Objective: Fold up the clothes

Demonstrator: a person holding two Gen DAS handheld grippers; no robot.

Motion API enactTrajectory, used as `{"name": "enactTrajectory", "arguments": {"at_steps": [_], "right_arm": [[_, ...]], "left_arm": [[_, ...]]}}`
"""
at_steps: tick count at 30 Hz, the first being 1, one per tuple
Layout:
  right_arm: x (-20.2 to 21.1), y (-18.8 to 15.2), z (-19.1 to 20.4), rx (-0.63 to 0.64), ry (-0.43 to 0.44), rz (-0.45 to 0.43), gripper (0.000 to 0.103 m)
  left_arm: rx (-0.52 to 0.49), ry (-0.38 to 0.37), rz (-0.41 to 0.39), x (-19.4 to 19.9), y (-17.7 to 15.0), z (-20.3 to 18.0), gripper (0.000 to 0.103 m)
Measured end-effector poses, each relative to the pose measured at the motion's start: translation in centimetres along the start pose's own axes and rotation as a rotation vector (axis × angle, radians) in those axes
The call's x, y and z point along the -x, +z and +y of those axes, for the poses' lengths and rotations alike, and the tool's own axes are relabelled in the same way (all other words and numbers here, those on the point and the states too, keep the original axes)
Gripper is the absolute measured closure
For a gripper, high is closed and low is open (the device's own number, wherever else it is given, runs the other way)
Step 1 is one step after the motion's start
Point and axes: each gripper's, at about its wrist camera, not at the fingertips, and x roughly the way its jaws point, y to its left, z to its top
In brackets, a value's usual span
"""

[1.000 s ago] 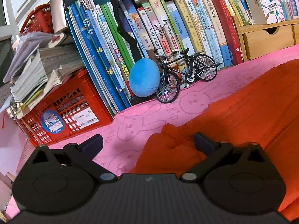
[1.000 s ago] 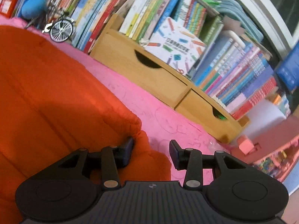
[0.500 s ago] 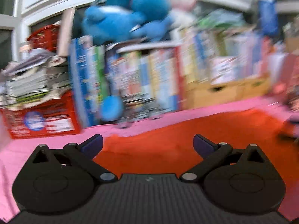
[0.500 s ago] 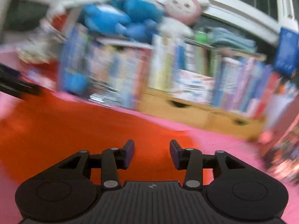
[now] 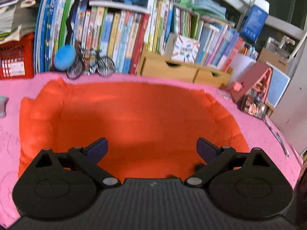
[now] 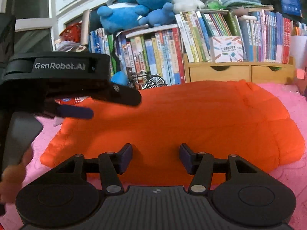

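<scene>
An orange padded garment [image 5: 138,118] lies folded into a broad rectangle on the pink cloth [image 5: 11,134]. My left gripper [image 5: 151,149] hovers open over its near part, nothing between the fingers. In the right wrist view the same garment [image 6: 191,118] spreads across the middle, and my right gripper [image 6: 156,157] is open above its near edge, holding nothing. The left gripper [image 6: 76,111] shows there from the side at the left, over the garment's left end, held by a hand [image 6: 13,172].
A row of books [image 5: 119,34] with plush toys on top lines the back. In front of it stand a small model bicycle [image 5: 90,65], a blue ball [image 5: 64,57], wooden drawers [image 5: 184,71] and a red crate [image 5: 15,57]. A small toy house [image 5: 255,92] sits at the right.
Both grippers have pulled back and risen from the garment's far corners. One second ago each stood at bunched orange fabric near the books; now both are open above the flat folded garment.
</scene>
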Motion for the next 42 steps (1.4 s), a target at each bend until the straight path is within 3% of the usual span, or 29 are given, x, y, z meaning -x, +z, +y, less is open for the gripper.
{"name": "enactTrajectory", "arguments": {"at_steps": [4,6,7,8,11,17,19,20,21,31,40,41,42], "right_arm": [[-0.6,-0.4,0.9,0.027,-0.034,0.023,0.033],[-0.7,-0.5,0.8,0.015,-0.042,0.036,0.041],[-0.8,-0.5,0.7,0.006,-0.047,0.043,0.061],[-0.9,-0.6,0.5,-0.003,-0.047,0.051,0.071],[-1.3,-0.5,0.2,-0.027,-0.04,0.072,0.072],[-1.7,-0.6,0.4,-0.018,-0.052,0.091,0.071],[-1.8,-0.6,0.3,-0.026,-0.048,0.096,0.071],[-1.8,-0.6,0.2,-0.031,-0.045,0.099,0.071],[-1.9,-0.6,0.1,-0.036,-0.042,0.102,0.071],[-2.5,-0.6,-0.2,-0.057,-0.019,0.129,0.07],[-2.7,-0.4,-0.6,-0.086,0.006,0.135,0.07],[-2.7,-0.4,-0.7,-0.091,0.009,0.135,0.07],[-2.7,-0.4,-0.7,-0.097,0.013,0.134,0.07]], "left_arm": [[0.035,-0.084,0.047,0.2,0.6,-0.4,0.008],[0.038,-0.106,0.072,-0.1,1.0,-0.7,0.016],[0.039,-0.117,0.085,-0.3,1.2,-0.8,0.018],[0.036,-0.126,0.107,-0.7,1.2,-1.1,0.02],[0.015,-0.136,0.175,-2.0,1.2,-2.1,0.021],[-0.042,-0.062,0.286,-4.5,0.8,-3.2,0.021],[-0.037,-0.053,0.306,-5.0,0.6,-3.2,0.032],[-0.033,-0.051,0.319,-5.3,0.6,-3.2,0.053],[-0.029,-0.049,0.333,-5.5,0.6,-3.2,0.062],[-0.006,0.038,0.369,-7.5,1.4,-2.8,0.062],[0.03,0.112,0.315,-8.7,3.3,-2.7,0.062],[0.003,0.13,0.312,-8.1,3.2,-3.3,0.061],[-0.028,0.149,0.308,-7.5,3.2,-3.9,0.053]]}}
